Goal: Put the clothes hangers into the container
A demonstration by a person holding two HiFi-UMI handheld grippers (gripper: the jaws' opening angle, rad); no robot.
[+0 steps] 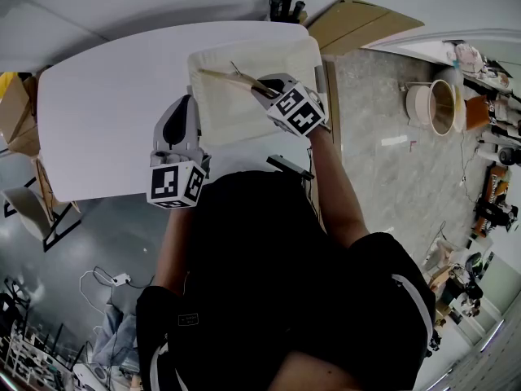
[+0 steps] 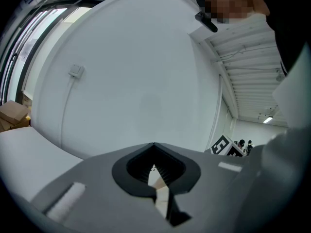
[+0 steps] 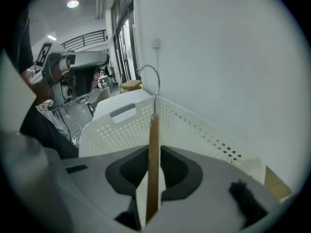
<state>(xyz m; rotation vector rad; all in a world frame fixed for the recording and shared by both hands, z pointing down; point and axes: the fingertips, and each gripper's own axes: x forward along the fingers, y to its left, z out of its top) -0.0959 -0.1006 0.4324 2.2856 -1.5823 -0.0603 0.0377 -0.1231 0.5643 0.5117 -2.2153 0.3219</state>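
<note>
A white perforated container [image 1: 205, 104] stands on the white table [image 1: 106, 112], toward its right end. My right gripper [image 1: 262, 88] reaches over the container's right side, shut on a wooden clothes hanger [image 1: 230, 77] that lies across the inside. In the right gripper view the hanger's wooden bar [image 3: 153, 149] runs up between the jaws of the right gripper [image 3: 151, 191], its metal hook [image 3: 151, 76] curls above, and the container [image 3: 194, 125] sits beyond. My left gripper [image 1: 173, 125] rests just left of the container, shut and holding nothing. The left gripper [image 2: 158, 188] faces a bare wall.
Flat cardboard [image 1: 362, 21] leans past the table's far right corner. Two round tubs [image 1: 435, 106] stand on the floor to the right. A chair [image 1: 32, 206] is at the left. A dark flat object [image 1: 289, 166] lies at the table's near edge.
</note>
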